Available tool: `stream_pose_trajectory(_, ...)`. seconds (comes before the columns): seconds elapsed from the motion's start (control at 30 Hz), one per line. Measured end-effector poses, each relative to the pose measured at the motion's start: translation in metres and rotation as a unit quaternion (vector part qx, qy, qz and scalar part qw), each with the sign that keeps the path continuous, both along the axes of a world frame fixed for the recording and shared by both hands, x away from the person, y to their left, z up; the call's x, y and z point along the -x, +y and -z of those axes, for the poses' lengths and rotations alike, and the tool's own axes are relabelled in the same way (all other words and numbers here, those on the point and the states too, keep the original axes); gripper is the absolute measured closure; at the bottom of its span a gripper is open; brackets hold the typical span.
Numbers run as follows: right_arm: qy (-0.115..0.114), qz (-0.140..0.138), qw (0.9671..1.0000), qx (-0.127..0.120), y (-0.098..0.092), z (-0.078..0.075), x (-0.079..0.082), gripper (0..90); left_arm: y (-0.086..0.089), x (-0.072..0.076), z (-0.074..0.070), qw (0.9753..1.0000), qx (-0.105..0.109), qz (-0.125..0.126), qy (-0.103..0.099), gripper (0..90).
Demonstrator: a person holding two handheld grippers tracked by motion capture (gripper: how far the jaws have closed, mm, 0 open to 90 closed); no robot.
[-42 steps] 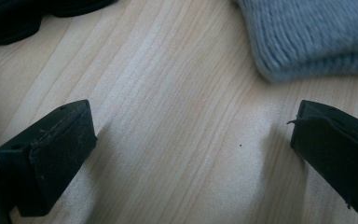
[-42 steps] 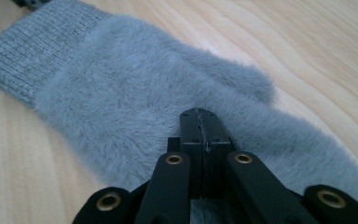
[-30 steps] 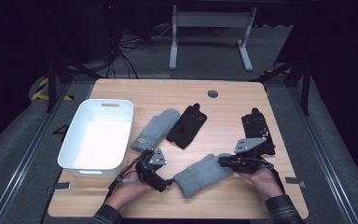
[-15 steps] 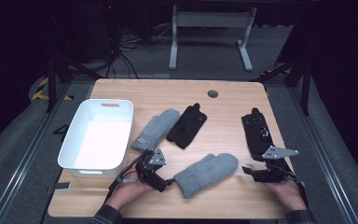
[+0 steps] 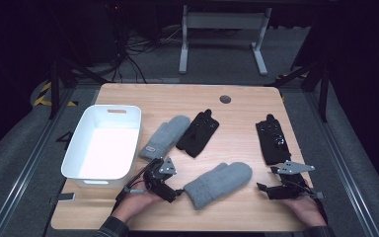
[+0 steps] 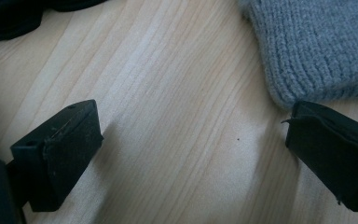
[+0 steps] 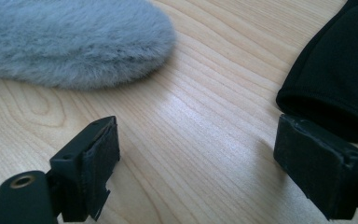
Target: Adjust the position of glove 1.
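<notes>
Grey fuzzy mitten (image 5: 218, 184) lies near the wooden table's (image 5: 237, 106) front edge; left gripper (image 5: 177, 192) at its cuff, jaws spread, empty; right gripper (image 5: 261, 188) just off its tip, same.

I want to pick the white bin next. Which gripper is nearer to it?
Left. The left gripper is just off the bin's near right corner; the right gripper is far across the table.
</notes>
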State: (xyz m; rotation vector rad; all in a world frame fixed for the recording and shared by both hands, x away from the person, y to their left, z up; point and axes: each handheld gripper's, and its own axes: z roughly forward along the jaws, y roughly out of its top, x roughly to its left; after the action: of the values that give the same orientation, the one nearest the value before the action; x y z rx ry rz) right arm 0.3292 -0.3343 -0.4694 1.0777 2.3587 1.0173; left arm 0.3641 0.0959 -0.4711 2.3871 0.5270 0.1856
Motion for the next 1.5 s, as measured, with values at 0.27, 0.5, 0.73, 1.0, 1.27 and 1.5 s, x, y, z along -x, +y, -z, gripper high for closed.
stream_pose_trajectory(0.27,0.0,0.0,1.0,0.0,0.0,0.0,0.0,14.4,0.005,-0.001,-0.009,0.9993,0.017,-0.034,-0.002,5.2)
stream_pose_trajectory(0.5,0.0,0.0,1.0,0.0,0.0,0.0,0.0,14.4,0.006,-0.004,-0.026,0.998,0.025,-0.056,-0.015,6.3)
stream_pose_trajectory(0.73,0.0,0.0,1.0,0.0,0.0,0.0,0.0,14.4,0.001,-0.013,-0.041,0.9954,0.031,-0.088,-0.022,7.6)
stream_pose_trajectory(1.0,0.0,0.0,1.0,0.0,0.0,0.0,0.0,14.4,-0.008,-0.038,-0.055,0.9905,0.041,-0.129,-0.026,9.8)
stream_pose_trajectory(1.27,0.0,0.0,1.0,-0.001,0.0,0.0,0.0,14.4,-0.017,-0.062,-0.057,0.9853,0.033,-0.164,-0.032,11.3)
stream_pose_trajectory(1.5,0.0,0.0,1.0,-0.001,0.0,0.0,0.0,14.4,-0.018,-0.084,-0.054,0.9772,0.011,-0.209,-0.037,13.5)
